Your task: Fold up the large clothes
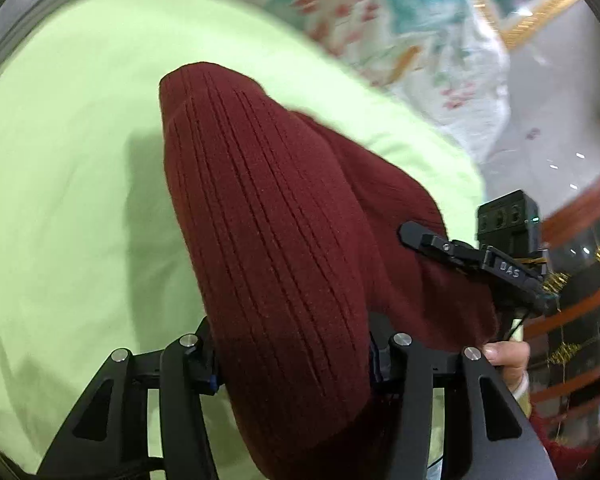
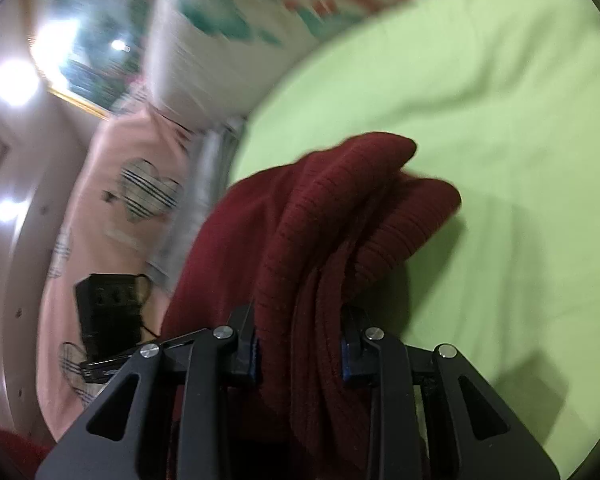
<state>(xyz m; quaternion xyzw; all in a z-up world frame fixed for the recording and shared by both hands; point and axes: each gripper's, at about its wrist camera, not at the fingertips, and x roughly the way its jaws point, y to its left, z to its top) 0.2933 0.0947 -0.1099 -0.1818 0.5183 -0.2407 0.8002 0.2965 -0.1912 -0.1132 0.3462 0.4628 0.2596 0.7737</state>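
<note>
L gripper pinched thick sweater fold; R gripper clamped bunched layers. Sweater lifted off green sheet, hanging toward 12 o'clock from both. Prob mid-fold: not yet laid flat, final folds left.

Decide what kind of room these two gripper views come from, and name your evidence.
Probably a bedroom: a light green bedsheet covers a wide soft surface, a floral quilt is bunched at its far edge, and a dark red ribbed sweater is being handled over it.
</note>
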